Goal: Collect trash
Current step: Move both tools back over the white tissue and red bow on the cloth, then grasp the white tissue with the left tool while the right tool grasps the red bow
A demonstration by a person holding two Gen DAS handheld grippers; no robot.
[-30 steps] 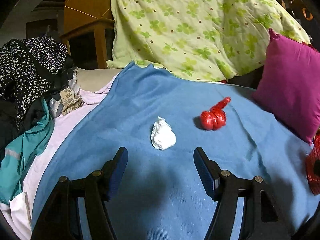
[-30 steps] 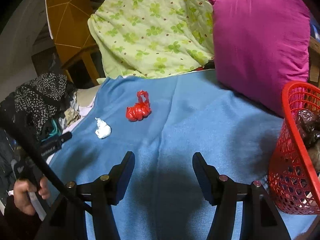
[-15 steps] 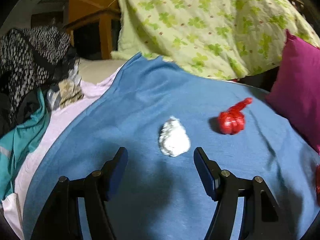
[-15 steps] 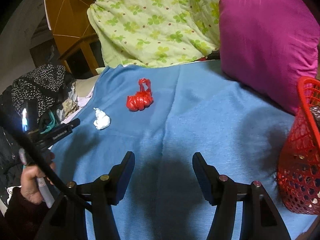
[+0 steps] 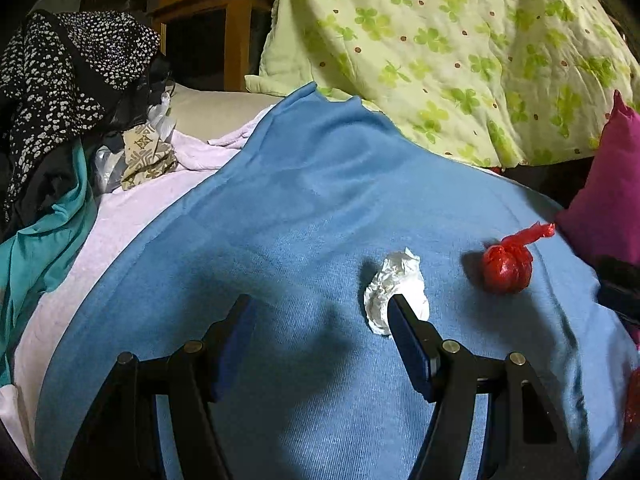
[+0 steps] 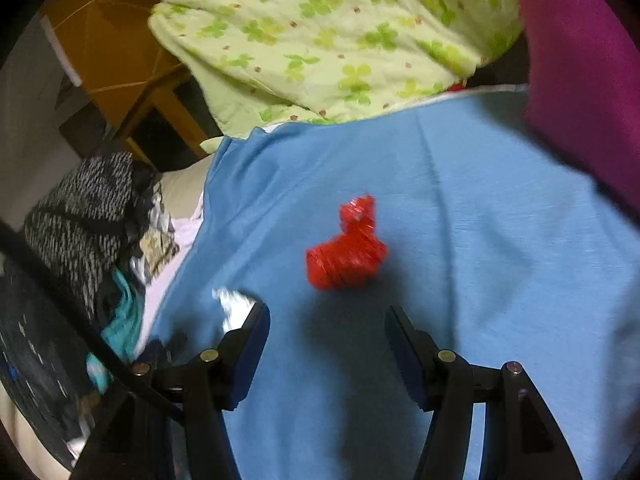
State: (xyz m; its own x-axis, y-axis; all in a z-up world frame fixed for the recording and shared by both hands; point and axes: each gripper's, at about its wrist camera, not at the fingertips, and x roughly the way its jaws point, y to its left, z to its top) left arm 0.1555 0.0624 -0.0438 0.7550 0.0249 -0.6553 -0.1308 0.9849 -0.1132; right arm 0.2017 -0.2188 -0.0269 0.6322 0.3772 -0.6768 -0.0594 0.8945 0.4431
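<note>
On the blue blanket lie a crumpled white paper wad and a knotted red plastic bag. My left gripper is open above the blanket. Its right finger overlaps the wad's near edge, and the wad sits off to the right of the gap. In the blurred right wrist view, my right gripper is open with nothing between its fingers. The red bag lies just beyond its gap. The white wad peeks out behind its left finger.
A magenta pillow borders the blanket on the right, and a green clover quilt is heaped at the back. A pile of clothes and a wooden stand fill the left. A red sliver shows at the right edge.
Both grippers stayed open. The left one shifted left and lower, so the wad now sits by its right finger. The right one swung left toward the red bag, and the red basket left its view.
</note>
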